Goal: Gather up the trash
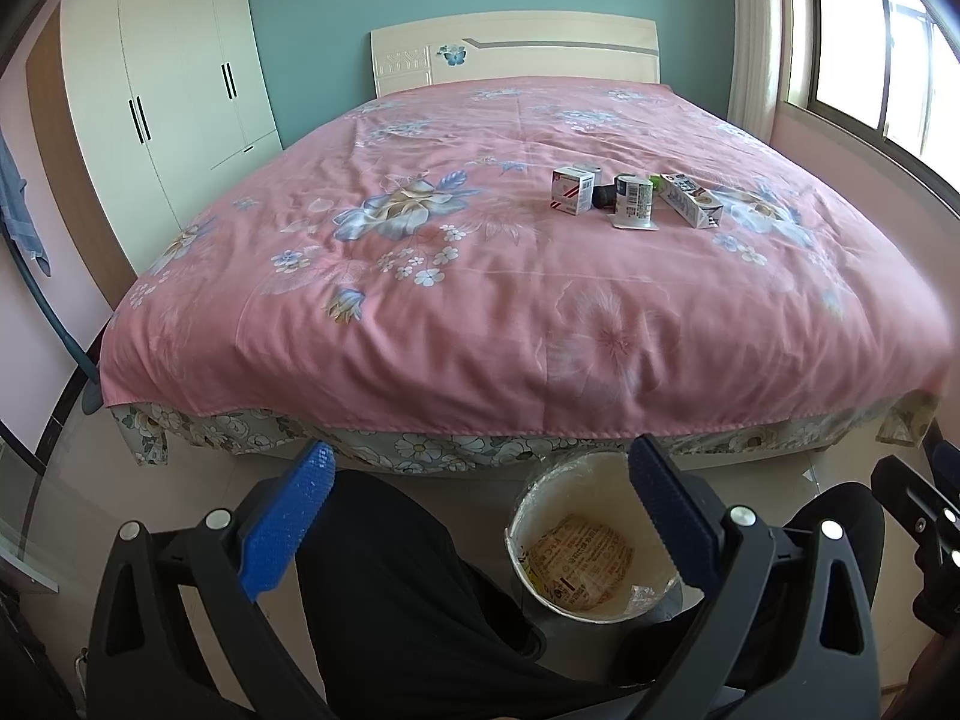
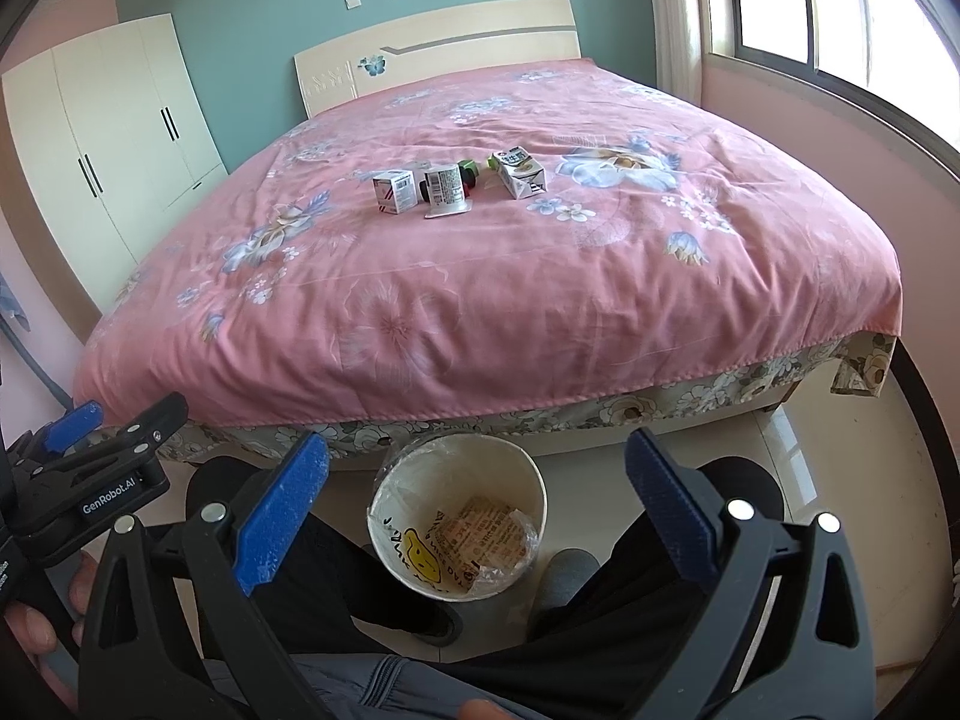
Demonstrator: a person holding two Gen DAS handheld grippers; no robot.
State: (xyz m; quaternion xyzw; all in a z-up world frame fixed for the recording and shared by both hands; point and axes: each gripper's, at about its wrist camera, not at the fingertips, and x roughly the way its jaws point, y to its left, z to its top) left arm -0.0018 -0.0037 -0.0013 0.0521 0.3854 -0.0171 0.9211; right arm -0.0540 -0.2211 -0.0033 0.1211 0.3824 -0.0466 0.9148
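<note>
left hand-held gripper [image 1: 480, 516]: jaws spread wide, nothing between the blue pads [image 1: 285, 525]; held low, fingers pointing forward
right hand-held gripper [image 2: 477, 510]: jaws also wide apart, nothing gripped; blue pads [image 2: 282, 516] level, same low forward pose
spacing: the two sit side by side, each catching the other at its frame edge
hand [image 2: 36, 624]: fingers wrapped on the left unit's handle, partly cut off
legs [image 1: 390, 588]: dark trousers, person stands below both units
</note>
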